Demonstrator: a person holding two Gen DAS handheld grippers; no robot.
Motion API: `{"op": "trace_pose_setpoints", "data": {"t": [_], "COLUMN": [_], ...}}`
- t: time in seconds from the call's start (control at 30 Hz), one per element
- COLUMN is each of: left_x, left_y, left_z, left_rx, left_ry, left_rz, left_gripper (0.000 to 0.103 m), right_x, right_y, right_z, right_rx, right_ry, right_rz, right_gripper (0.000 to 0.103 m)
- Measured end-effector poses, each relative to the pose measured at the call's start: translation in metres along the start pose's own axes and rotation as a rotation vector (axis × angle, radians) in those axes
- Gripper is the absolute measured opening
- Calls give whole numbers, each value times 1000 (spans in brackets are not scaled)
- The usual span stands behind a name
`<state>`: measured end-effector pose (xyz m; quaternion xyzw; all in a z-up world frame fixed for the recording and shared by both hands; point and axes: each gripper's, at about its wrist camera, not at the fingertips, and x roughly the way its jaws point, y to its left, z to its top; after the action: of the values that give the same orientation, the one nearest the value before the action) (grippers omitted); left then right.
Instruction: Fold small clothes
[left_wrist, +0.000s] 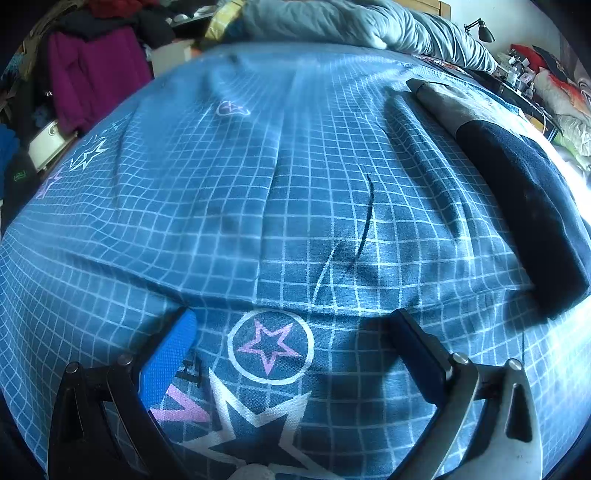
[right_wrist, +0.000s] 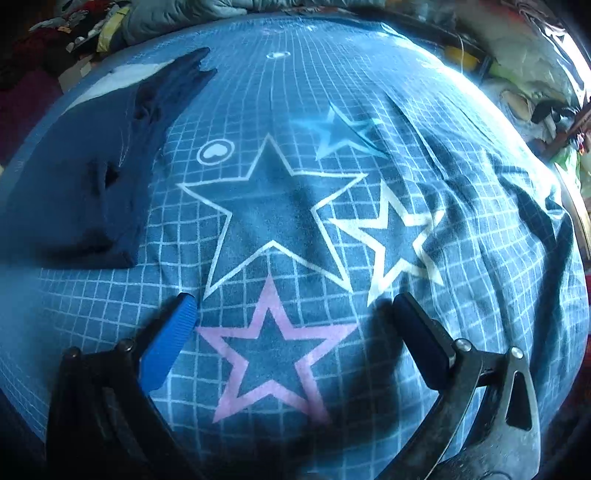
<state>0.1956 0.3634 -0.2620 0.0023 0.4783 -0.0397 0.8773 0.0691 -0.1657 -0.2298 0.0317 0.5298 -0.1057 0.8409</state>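
navy garment (right_wrist: 74, 184) cut off at left edge, clutter (right_wrist: 535, 92) beyond bed blurred

This is a bedroom in a home. A bed (left_wrist: 258, 184) fills both views, covered with a blue grid-and-stars sheet, and a bunched grey-blue duvet (left_wrist: 369, 22) lies at its far end. Clothes (left_wrist: 96, 74) hang and pile up beside it (a magenta garment stands out), and a black clip lamp (left_wrist: 482, 31) sits against the pale wall. Cluttered belongings (left_wrist: 535, 70) line the bed's other side.
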Motion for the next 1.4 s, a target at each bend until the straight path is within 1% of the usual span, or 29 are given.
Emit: {"op": "trace_pose_setpoints", "data": {"t": [0.03,0.1,0.17,0.23,0.37,0.43,0.5,0.53,0.63,0.77,0.87,0.93,0.97,1.03,1.13,1.23,1.27,1.33,1.37,1.4], "left_x": [0,2,4,5,6,6,6,6,5,5,6,5,3,-6,-40,-101,-129,-180,-207,-221], "left_y": [0,-2,-8,-10,-8,-9,-9,-10,-10,-8,-8,-6,-6,-4,-5,-15,-22,-37,-46,-52], "left_z": [1,4,6,5,5,5,5,5,2,1,4,5,6,7,10,16,17,16,13,11], "left_rx": [-13,-62,-101,-124,-131,-127,-128,-131,-135,-144,-138,-143,-142,-151,-162,-161,-154,-128,-115,-111], "left_ry": [13,41,38,15,3,1,-2,-3,-8,-15,-5,-3,1,-8,-83,-217,-276,-400,-473,-500], "left_rz": [3,30,84,102,80,85,85,85,96,83,74,68,68,74,76,66,71,78,66,48], "left_gripper": [103,103,103,103,103,103,103,103,103,103,103,103,103,103,103,103,103,103,103,103], "right_x": [-1,-3,-3,-4,-4,-4,-4,-5,-2,3,4,-2,-10,-33,-85,-155,-185,-230,-242,-253], "right_y": [4,10,11,13,15,13,19,20,15,14,13,14,15,22,39,69,82,103,110,118], "right_z": [1,-1,-4,-6,-12,-15,-16,-16,-12,-2,8,13,16,21,30,35,32,26,26,26], "right_rx": [-8,-6,12,6,44,89,86,90,117,98,81,91,95,77,27,-43,-68,-101,-108,-110], "right_ry": [23,34,4,-20,-56,-75,-79,-80,-87,-63,-29,-26,-40,-98,-215,-372,-442,-558,-593,-621], "right_rz": [-5,1,-9,-20,-21,-21,-59,-65,-59,-46,-46,-31,-24,-35,-34,-41,-43,-29,-14,5], "right_gripper": [103,103,103,103,103,103,103,103,103,103,103,103,103,103,103,103,103,103,103,103]}}
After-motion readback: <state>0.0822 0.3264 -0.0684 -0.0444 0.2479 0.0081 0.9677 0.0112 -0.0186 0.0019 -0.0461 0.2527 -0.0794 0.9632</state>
